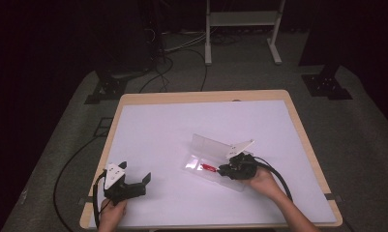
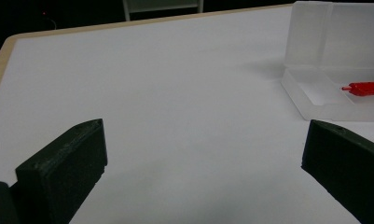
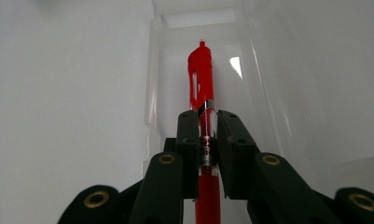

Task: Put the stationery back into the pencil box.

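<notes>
A red pen (image 3: 202,84) lies lengthwise in a clear plastic box (image 1: 208,152) whose lid stands open at the far side. My right gripper (image 3: 206,126) is shut on the pen, its jaws pressed against the barrel inside the box. In the high view the right gripper (image 1: 224,169) reaches into the box from the right, and the red pen (image 1: 209,167) shows in front of it. My left gripper (image 1: 142,179) rests near the table's front left, jaws wide apart and holding nothing. In the left gripper view the box (image 2: 315,93) and the pen (image 2: 364,88) sit at the far right.
A white sheet (image 1: 182,125) covers the wooden table (image 1: 201,96). Cables trail from both grippers over the front edge. Beyond the table, a white frame stand (image 1: 242,29) and dark stands with cables sit on the grey floor.
</notes>
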{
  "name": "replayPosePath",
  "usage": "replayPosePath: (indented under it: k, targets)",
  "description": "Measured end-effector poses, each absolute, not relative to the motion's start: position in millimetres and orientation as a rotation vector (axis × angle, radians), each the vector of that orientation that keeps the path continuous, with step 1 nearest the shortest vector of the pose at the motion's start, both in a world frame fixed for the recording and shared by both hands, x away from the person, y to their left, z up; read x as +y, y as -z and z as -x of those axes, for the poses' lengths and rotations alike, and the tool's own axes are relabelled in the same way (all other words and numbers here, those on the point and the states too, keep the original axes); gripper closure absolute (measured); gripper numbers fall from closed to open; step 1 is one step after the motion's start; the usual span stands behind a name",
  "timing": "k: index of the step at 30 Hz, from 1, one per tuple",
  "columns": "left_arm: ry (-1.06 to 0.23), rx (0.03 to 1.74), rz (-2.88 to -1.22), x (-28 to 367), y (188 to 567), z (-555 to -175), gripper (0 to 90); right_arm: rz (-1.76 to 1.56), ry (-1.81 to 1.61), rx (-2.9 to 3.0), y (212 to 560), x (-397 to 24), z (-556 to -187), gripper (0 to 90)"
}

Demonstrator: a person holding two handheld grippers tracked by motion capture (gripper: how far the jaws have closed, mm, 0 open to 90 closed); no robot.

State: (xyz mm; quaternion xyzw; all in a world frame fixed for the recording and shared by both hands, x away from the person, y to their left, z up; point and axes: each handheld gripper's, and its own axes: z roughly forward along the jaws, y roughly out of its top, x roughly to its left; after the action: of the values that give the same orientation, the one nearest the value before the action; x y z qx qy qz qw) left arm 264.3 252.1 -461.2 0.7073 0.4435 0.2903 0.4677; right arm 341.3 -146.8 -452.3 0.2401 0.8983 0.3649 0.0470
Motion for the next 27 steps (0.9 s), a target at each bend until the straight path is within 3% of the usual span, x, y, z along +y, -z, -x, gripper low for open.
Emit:
replayPosePath:
  k: [27]
  targets:
    - [-0.716, 1.094, -1.735, 251.8, 461.3, -264.4, 0.0, -0.751, -1.094, 2.786, 462.8, -147.2, -345.8, 77.2]
